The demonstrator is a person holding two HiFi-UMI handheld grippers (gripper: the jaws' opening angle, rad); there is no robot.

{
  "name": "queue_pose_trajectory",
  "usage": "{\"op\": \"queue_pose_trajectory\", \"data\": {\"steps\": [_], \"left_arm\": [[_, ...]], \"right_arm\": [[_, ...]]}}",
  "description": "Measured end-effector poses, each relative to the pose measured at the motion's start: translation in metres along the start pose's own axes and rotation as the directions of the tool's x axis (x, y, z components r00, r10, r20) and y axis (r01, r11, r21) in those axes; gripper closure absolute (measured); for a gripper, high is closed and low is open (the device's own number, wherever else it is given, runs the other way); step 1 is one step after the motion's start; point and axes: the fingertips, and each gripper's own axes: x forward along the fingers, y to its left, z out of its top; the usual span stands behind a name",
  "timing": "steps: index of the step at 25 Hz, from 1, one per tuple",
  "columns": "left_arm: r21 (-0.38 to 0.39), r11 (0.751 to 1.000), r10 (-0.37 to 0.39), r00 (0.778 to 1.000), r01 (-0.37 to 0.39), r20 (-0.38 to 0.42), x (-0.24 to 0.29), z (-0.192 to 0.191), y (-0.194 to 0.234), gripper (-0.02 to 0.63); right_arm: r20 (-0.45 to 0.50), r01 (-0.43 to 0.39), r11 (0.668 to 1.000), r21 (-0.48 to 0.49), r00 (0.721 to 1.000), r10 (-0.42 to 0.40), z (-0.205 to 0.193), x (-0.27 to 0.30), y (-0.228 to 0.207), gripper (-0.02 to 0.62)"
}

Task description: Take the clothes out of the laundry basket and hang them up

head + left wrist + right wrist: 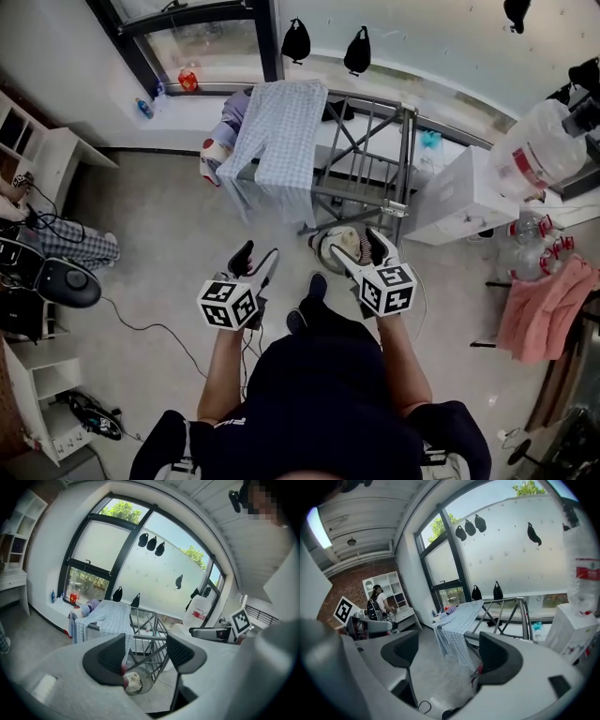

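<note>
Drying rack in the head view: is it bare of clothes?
No, a blue checked garment is draped over the left end of the drying rack.

Pale blue check over grey metal, on a grey floor.

The shirt [277, 141] is light blue with a fine white check. The drying rack [361, 199] under it is plain grey metal, and the floor [159, 216] is a dull grey. The laundry basket [317, 251] is whitish, with cream cloth inside. The left gripper [258, 260] and right gripper [364, 251] are grey with black jaw pads, and each carries a white cube printed with black square markers. The window frame [141, 47] is black, as are the bags [296, 40] against the frosted pane. A cloth [544, 309] at the right edge is salmon pink, and the person's top [328, 394] is dark navy.
</note>
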Motion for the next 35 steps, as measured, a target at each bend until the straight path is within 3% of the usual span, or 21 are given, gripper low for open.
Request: {"op": "queue_pose_trajectory", "data": {"steps": [5,9,16,26,35], "left_arm": [[-0.032,0.997,-0.074,0.996,0.073,-0.043,-0.001,-0.044,-0.031,0.342],[-0.021,0.996,-0.089,0.994,0.088,-0.059,-0.006,-0.055,-0.051,0.342],[0.011,0.998,-0.063,0.996,0.064,-0.06,0.01,-0.05,-0.074,0.342],[0.012,1.0,-0.024,0.998,0.025,-0.064,0.056,-0.056,-0.134,0.336],[-0.006,1.0,0.006,0.994,-0.007,-0.109,0.071,-0.081,-0.137,0.333]], "right_arm": [[-0.025,0.055,0.998,0.025,0.998,-0.054,-0.037,-0.046,-0.005,0.196],[-0.034,0.079,0.996,0.048,0.996,-0.078,-0.056,-0.071,-0.014,0.196],[-0.027,0.06,0.995,0.075,0.998,-0.058,-0.064,-0.083,-0.045,0.196],[-0.04,0.028,0.999,0.028,0.999,-0.027,-0.063,-0.103,-0.112,0.196],[-0.076,0.017,0.999,0.036,0.997,-0.014,-0.077,-0.105,-0.134,0.196]]}}
